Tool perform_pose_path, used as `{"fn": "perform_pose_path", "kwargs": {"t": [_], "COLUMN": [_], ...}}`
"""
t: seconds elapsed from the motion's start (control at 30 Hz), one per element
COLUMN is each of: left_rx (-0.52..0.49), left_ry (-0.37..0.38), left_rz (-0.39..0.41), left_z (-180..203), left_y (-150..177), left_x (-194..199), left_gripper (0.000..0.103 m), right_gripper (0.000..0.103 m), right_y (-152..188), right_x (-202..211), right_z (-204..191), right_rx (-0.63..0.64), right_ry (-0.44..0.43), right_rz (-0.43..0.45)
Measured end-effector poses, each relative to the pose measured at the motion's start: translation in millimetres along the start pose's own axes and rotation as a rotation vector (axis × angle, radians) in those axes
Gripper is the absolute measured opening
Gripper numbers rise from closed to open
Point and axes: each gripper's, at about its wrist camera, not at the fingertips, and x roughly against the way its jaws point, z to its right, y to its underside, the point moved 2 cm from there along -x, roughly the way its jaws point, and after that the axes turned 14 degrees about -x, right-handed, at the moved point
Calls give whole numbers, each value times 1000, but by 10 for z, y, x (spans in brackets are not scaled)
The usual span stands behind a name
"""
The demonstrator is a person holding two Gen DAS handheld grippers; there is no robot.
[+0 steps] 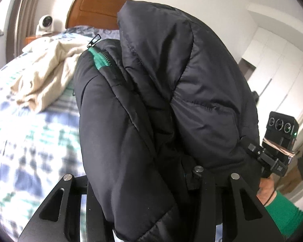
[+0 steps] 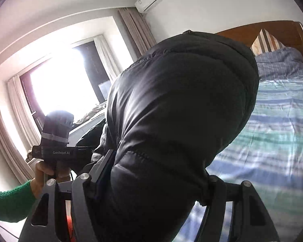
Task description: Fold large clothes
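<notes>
A black quilted puffer jacket with a green zipper hangs bunched in the air over the bed and fills the middle of both views. My left gripper is shut on a thick fold of it, which bulges up between the fingers. In the right wrist view the jacket is clamped the same way, with my right gripper shut on a padded fold. The fabric hides both sets of fingertips. Each view shows the other gripper's housing, held by a hand in a green sleeve.
Below lies a bed with a blue and green checked sheet. A crumpled beige garment lies near the wooden headboard. A white fan stands on the nightstand. A bright window is at the left, white wardrobes at the right.
</notes>
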Motion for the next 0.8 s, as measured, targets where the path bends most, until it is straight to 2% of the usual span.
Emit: {"fn": "perform_pose_path", "kwargs": {"t": [0.1,0.2,0.23,0.33,0.37,0.4,0.43,0.5,0.57,0.63,0.7,0.8], "left_rx": [21,54,65,96,102,109,113,85,13,-65,-121,-159], "left_ry": [-15,-10,-8,-8,-14,-21,-26,-29,-75,-128,-192,-301], "left_rz": [-31,-103,-144,-265,-242,-212,-199,-186,-168,-130,-82,14], "left_z": [-77,-126,-144,-141,-119,-95,-103,-6,98,187,348,526], "left_y": [-181,-190,-128,179,235,241,301,255,218,189,166,171], "left_x": [-492,-1067,-1307,-1915,-1971,-1956,-1856,-1722,-1484,-1211,-952,-549], "left_gripper": [44,46,47,60,72,82,86,88,88,89,98,102], "right_gripper": [67,67,67,70,72,74,75,78,78,79,80,84], "right_y": [-249,-245,-202,70,151,197,237,298,322,264,231,154], "right_x": [-310,-471,-577,-725,-708,-658,-592,-470,-339,-174,34,318], "right_z": [376,832,1097,1677,1855,1966,2035,2053,1933,1728,1386,818], "right_rx": [-32,-110,-165,-321,-393,-447,-483,-495,-474,-398,-269,-100], "right_ry": [33,84,115,182,180,157,136,162,199,291,379,517], "right_rz": [-43,-102,-142,-239,-245,-236,-228,-227,-220,-182,-118,-30]}}
